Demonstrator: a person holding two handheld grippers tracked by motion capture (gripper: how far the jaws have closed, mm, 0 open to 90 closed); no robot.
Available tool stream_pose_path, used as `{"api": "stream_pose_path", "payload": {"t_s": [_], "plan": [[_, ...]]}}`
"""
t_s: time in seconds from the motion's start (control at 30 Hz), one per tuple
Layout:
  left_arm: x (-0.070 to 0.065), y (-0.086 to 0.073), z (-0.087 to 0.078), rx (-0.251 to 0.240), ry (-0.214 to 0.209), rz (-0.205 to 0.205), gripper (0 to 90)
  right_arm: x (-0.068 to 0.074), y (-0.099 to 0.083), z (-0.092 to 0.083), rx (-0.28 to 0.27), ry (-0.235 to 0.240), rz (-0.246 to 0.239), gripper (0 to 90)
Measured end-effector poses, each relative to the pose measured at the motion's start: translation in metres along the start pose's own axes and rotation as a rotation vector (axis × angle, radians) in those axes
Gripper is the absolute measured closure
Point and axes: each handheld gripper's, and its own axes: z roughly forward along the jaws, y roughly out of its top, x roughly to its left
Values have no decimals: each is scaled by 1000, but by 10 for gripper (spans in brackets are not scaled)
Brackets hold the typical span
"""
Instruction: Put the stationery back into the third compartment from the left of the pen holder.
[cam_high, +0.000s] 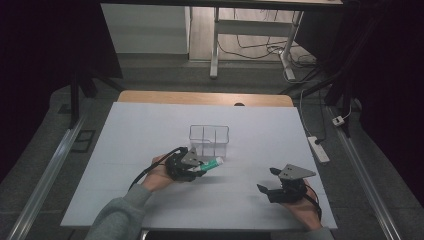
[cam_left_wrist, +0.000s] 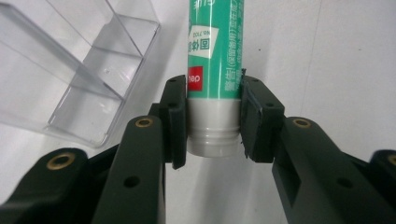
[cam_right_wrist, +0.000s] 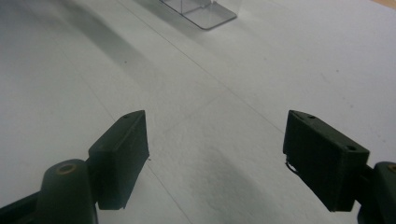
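The left hand-held gripper (cam_left_wrist: 214, 116) was clenched on a green glue stick (cam_left_wrist: 215, 60) near its grey end, so the tube lay almost level just above the desk (cam_high: 125, 150) and pointed past the near corner of the clear plastic organizer (cam_high: 209, 140), probably held that way so it could be tipped into one of its compartments. The right hand-held gripper (cam_right_wrist: 217, 158) rested well apart to the right, its jaws spread wide with nothing between them, seemingly kept out of the way. The desk was covered in plain white, and beyond it lay a dim room with grey floor, trailing cables and a power strip (cam_high: 318, 149).
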Motion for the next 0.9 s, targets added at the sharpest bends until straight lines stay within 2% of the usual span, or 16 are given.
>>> {"api": "stream_pose_path", "payload": {"t_s": [0.3,0.5,0.67,0.9], "plan": [[-2,6,6,12,9,8,647,12,13,11,14,36,-40,216],[-5,10,10,32,10,19,647,16,21,17,16,43,-56,223],[-9,14,15,44,22,44,647,18,26,21,18,40,-69,224],[-12,20,21,57,12,56,647,22,36,26,8,47,-84,229]]}}
